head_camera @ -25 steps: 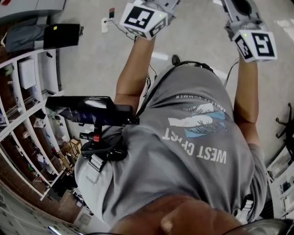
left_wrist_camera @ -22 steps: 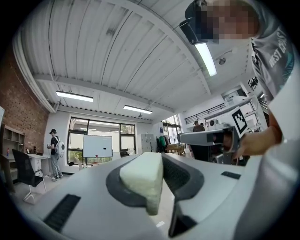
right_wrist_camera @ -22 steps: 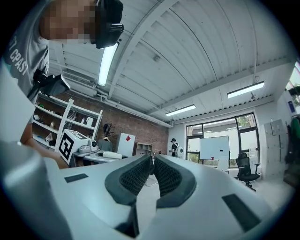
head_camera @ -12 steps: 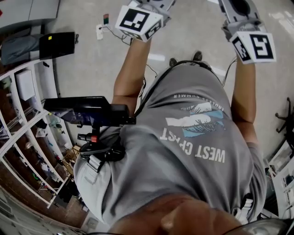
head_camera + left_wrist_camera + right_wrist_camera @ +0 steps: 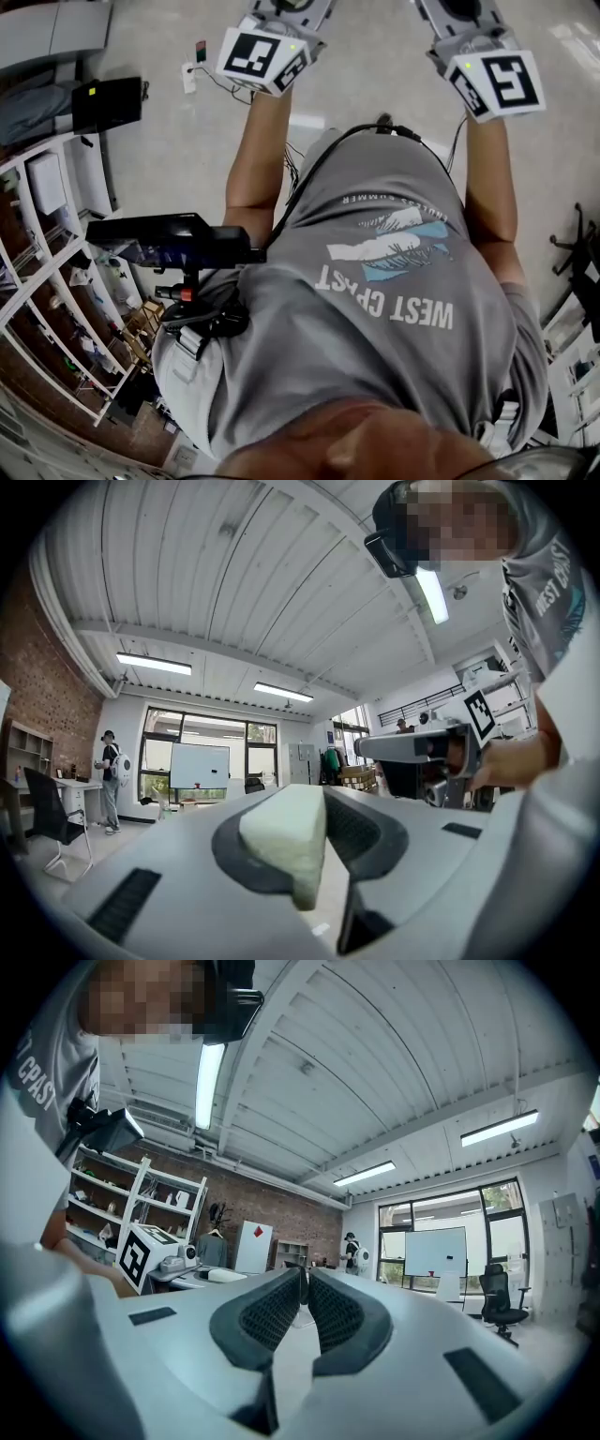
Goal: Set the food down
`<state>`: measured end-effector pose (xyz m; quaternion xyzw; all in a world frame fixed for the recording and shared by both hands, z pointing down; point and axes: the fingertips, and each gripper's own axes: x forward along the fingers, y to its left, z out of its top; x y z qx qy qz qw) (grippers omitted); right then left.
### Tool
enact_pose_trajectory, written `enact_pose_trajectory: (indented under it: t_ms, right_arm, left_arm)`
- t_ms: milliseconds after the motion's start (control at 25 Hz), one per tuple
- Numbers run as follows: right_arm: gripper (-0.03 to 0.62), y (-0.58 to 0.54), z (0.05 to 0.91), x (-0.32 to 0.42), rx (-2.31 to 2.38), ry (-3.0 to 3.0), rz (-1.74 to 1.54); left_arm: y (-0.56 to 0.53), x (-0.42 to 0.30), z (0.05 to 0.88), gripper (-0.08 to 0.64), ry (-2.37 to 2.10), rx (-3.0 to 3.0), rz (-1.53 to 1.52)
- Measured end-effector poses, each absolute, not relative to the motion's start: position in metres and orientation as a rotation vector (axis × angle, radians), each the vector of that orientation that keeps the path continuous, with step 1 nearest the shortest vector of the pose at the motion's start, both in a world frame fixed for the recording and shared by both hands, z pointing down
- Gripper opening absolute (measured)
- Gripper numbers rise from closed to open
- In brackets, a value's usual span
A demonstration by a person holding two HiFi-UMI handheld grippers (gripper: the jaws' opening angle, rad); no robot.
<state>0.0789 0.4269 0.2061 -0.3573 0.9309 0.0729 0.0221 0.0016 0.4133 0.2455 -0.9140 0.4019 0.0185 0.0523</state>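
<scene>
A pale, whitish wedge of food (image 5: 281,841) sits between the jaws of my left gripper (image 5: 317,797), which is shut on it; the wedge's tip points forward along the jaws. My right gripper (image 5: 305,1277) is shut, its ribbed pads meeting at the tips with nothing between them. Both grippers are held up in the air, side by side, pointing across an office room. In the head view only their marker cubes show, the left one (image 5: 262,54) and the right one (image 5: 489,82), at the top edge above the person's grey T-shirt; the jaws are cut off there.
A white shelving rack (image 5: 42,253) stands at the left, with a black box (image 5: 108,101) on the floor beyond it. A black device (image 5: 173,242) is mounted at the person's chest. Far off stand a whiteboard (image 5: 199,766), an office chair (image 5: 45,817) and a person (image 5: 110,771).
In the head view both marker cubes have drifted left and slightly up, and the floor and shelves have shifted with them. The left gripper's hold on the food looks unchanged.
</scene>
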Motion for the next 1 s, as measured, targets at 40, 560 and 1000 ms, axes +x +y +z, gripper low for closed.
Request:
enact_pose_trajectory:
  t_ms: [40,560,1000]
  right_arm:
    - [0.011,0.423,0.209,0.083,-1.098,2.898,0.234]
    - [0.010,0.393,0.210,0.071,-1.093,2.910,0.202]
    - [0.011,0.351,0.219,0.015,-1.174,2.914,0.218]
  left_arm:
    - [0.410,0.006,0.246,0.095,1.229,-2.775,0.055]
    - [0.381,-0.003,0.248,0.097,1.237,-2.788,0.036]
    - [0.339,-0.060,0.252,0.096,1.171,-2.819,0.069]
